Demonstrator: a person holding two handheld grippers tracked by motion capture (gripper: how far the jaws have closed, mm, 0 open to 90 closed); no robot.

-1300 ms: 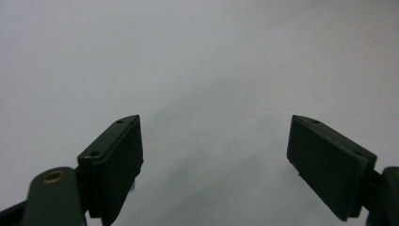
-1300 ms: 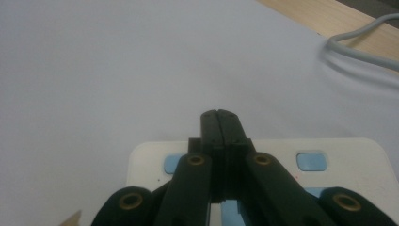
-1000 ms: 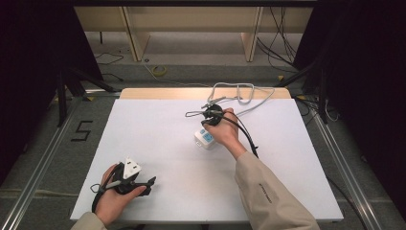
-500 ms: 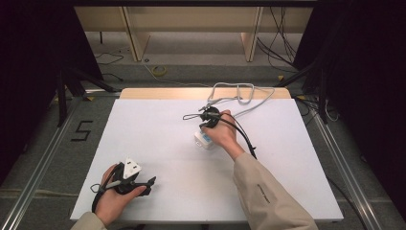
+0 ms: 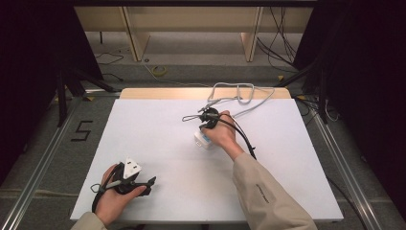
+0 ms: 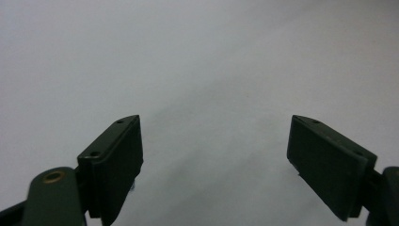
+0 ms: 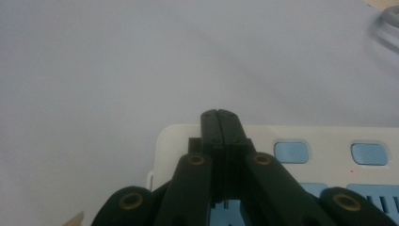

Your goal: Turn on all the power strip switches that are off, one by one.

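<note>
The white plastic power strip with blue buttons (image 5: 203, 140) was kept mid-table; the right gripper (image 7: 220, 117), jaws pressed together, was shifted slightly nearer onto it, probably pressing a switch. Left gripper (image 6: 214, 155) stayed spread near-left.

The right hand (image 5: 221, 134) hides most of the white power strip (image 5: 203, 140) in the high view. The right gripper view's bottom edge cuts it off; a blurred cable (image 7: 388, 23) crosses the corner.
</note>
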